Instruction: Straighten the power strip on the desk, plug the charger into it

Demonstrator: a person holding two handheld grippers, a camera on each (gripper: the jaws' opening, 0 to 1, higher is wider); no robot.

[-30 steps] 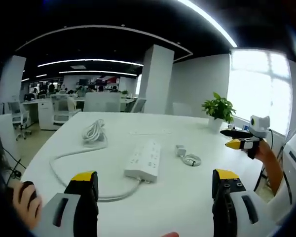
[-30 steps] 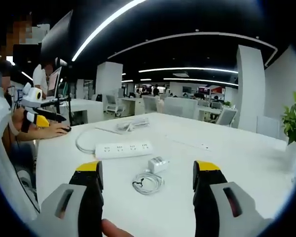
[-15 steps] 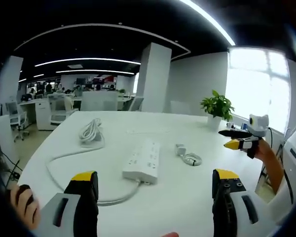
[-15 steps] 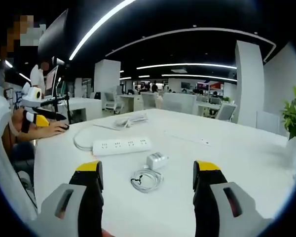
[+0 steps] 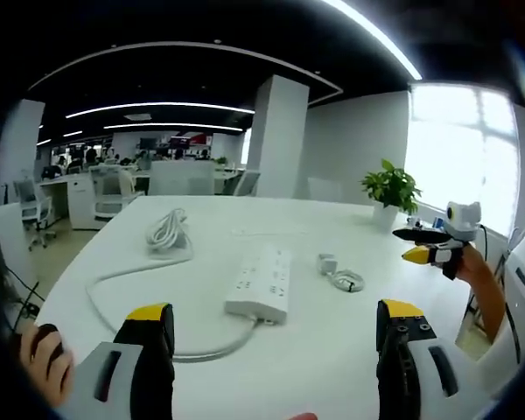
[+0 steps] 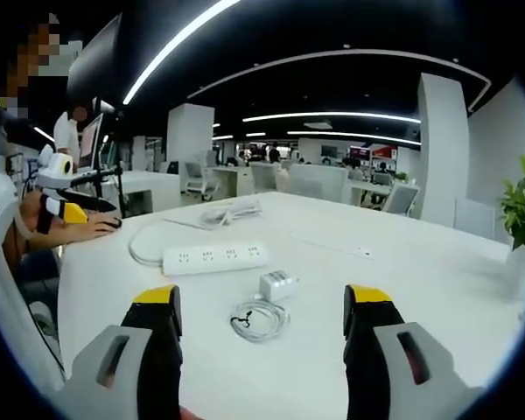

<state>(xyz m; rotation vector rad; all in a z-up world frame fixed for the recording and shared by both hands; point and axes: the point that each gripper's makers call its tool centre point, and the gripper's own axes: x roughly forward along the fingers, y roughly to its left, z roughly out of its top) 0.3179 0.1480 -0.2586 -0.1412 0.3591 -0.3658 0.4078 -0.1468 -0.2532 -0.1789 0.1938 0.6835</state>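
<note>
We saw white power strip lying angled on desk, charger beside it unplugged. Left gripper and right gripper gaped, empty.

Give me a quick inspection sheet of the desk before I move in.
Surface: white desk, bare around the items.
Job's things: power strip lying flat; charger beside it, apart, unplugged.
Clutter: potted plant at far edge.
Grippers: left gripper and right gripper open, above the desk, holding nothing.
Cables: strip's cord loops to a coiled bundle; charger cable coiled.
Surroundings: open office, seated people behind.
</note>
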